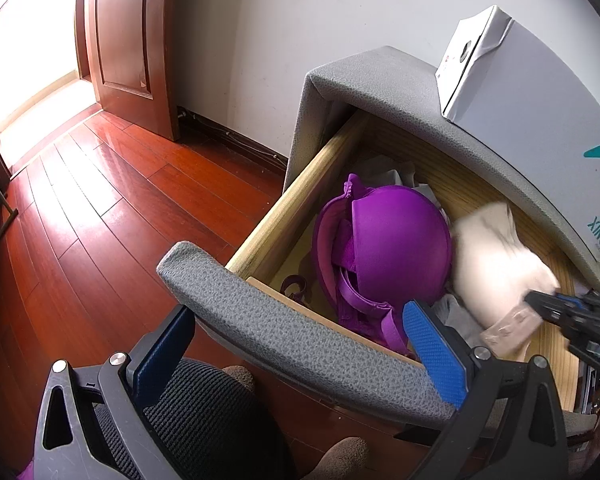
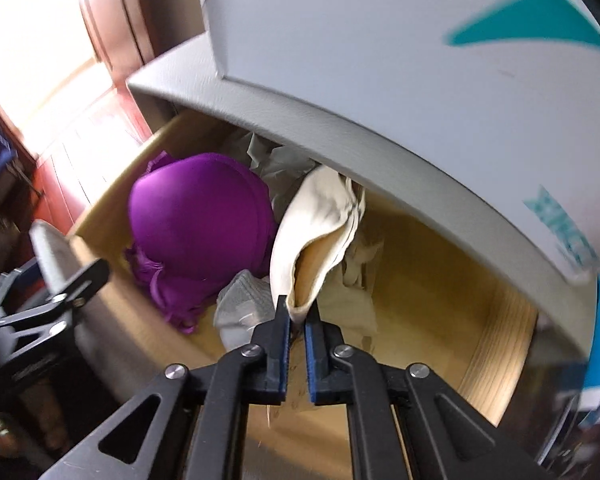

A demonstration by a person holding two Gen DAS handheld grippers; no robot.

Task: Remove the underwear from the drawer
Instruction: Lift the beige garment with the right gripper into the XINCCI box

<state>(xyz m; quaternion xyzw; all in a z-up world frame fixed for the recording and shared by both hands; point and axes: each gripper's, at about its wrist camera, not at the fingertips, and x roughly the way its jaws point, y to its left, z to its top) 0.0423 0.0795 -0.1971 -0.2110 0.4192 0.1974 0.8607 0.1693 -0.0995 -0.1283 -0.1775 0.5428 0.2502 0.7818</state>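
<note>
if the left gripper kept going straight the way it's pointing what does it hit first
Most likely the grey padded drawer front, which its open fingers already straddle. Past that lies the purple bra in the drawer, though depth is hard to judge.

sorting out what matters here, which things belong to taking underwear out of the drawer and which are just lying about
Part of the job:
- drawer, pulled open
- cream underwear, pinched in the right gripper
- purple bra
- left gripper, jaws around the drawer front

Just lying about:
- white box on top
- grey sock
- wooden door

Teal lettering "XINCI" printed on side of white box [image 1: 540, 92] atop nightstand; remaining characters cut off, illegible.
</note>
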